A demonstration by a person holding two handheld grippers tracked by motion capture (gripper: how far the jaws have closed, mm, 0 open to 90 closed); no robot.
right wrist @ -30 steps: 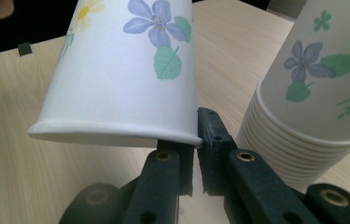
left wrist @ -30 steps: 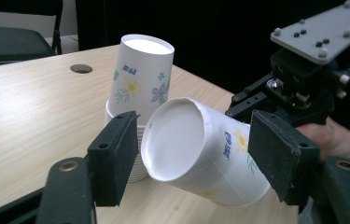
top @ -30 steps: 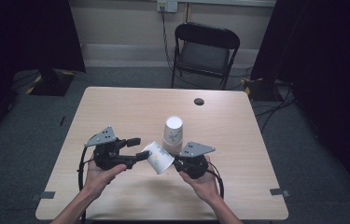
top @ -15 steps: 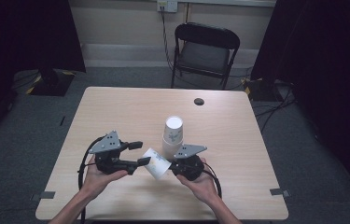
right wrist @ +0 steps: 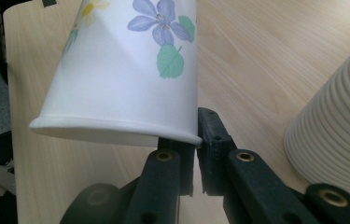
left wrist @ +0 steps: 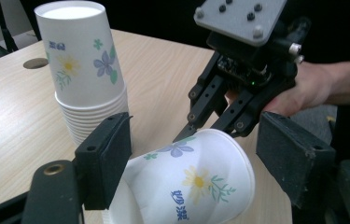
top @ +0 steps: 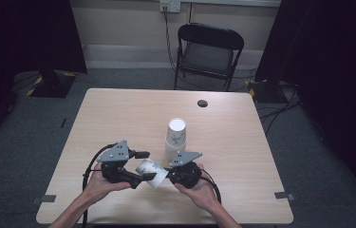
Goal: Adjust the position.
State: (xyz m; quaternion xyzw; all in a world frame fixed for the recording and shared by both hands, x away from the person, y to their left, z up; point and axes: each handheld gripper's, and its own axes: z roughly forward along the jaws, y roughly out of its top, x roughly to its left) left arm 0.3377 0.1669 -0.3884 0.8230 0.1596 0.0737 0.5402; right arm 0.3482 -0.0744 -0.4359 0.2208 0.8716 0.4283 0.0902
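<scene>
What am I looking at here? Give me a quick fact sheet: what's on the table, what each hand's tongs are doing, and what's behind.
Table: light wooden top, small dark disc near far edge
Cup stack: upside-down flowered paper cups, standing mid-table
Loose cup: one flowered cup, lying sideways between the tongs
Right tongs: shut on the loose cup's rim
Left tongs: open, jaws either side of the loose cup, not touching it
Background: black folding chair, cables on floor
</scene>
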